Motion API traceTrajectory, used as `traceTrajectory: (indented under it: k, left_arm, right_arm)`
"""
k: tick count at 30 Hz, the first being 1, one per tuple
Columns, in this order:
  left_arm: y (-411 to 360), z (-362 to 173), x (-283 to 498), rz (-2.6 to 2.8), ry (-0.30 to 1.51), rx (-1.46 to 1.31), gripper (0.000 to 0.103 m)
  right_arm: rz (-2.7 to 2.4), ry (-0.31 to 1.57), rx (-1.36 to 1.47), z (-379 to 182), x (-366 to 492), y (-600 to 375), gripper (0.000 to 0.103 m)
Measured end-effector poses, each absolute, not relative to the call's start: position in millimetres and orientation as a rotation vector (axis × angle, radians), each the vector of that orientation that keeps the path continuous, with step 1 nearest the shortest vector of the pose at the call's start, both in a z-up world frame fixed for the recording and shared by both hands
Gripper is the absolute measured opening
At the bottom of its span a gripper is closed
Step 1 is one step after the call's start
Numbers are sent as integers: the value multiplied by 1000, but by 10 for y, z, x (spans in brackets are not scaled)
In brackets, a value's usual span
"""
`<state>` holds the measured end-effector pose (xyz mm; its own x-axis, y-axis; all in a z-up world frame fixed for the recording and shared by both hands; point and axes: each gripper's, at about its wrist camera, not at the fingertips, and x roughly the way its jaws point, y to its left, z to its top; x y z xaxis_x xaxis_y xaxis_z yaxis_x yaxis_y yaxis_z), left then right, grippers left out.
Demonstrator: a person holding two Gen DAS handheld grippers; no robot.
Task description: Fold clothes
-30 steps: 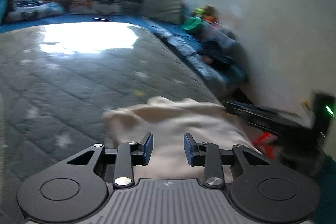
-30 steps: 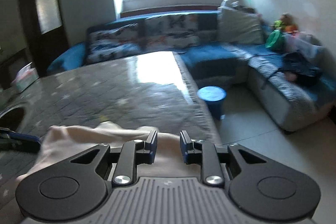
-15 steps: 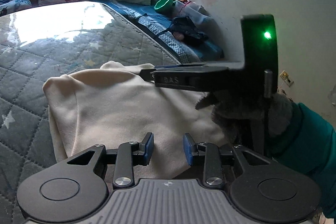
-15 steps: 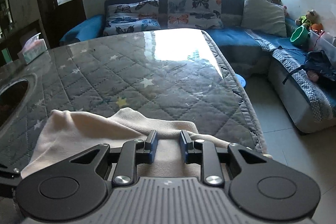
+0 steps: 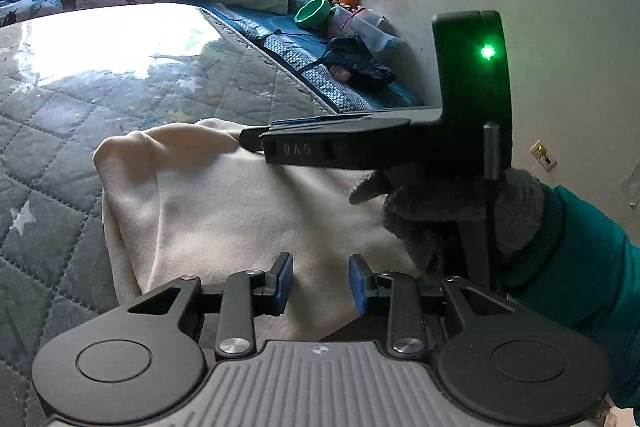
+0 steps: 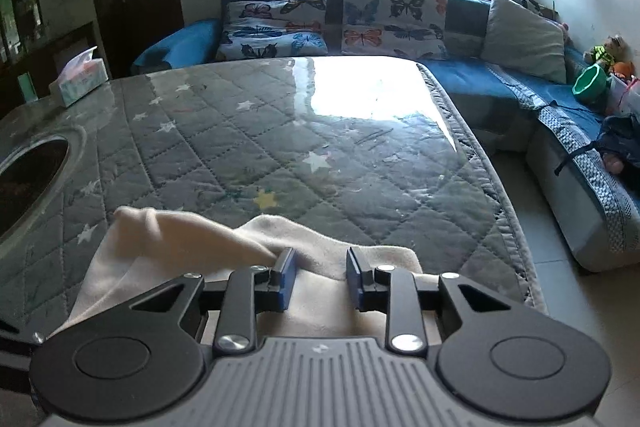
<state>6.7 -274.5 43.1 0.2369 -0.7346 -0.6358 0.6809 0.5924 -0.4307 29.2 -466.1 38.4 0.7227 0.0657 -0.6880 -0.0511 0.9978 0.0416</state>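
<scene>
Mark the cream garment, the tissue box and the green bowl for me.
cream garment (image 5: 240,211), left wrist view, on its flat middle panel.
tissue box (image 6: 82,81), right wrist view, on its long side face.
green bowl (image 5: 313,11), left wrist view, on its outer wall.

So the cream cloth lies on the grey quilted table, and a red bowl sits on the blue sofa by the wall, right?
Not quite: the bowl is green, not red, as the left wrist view shows. The cream cloth does lie on the grey quilted table, and the bowl sits on the blue sofa by the wall.
</scene>
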Motion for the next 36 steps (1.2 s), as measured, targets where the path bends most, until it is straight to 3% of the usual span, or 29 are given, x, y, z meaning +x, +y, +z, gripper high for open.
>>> traceTrajectory:
  k: [16, 27, 29, 36]
  left_arm:
    - [-2467, 464, 106, -905, 882, -113, 35]
    - [-2480, 438, 91, -893, 885, -113, 37]
    - [-2463, 431, 74, -892, 884, -111, 39]
    - [-2419, 414, 59, -880, 879, -107, 42]
  right_arm:
    - [91, 723, -5, 472, -319, -4636, 29]
    - [45, 672, -40, 419, -908, -4521, 46]
    - [31, 657, -40, 415, -1008, -4517, 56]
    - [-9, 638, 12, 386, -1284, -4638, 56]
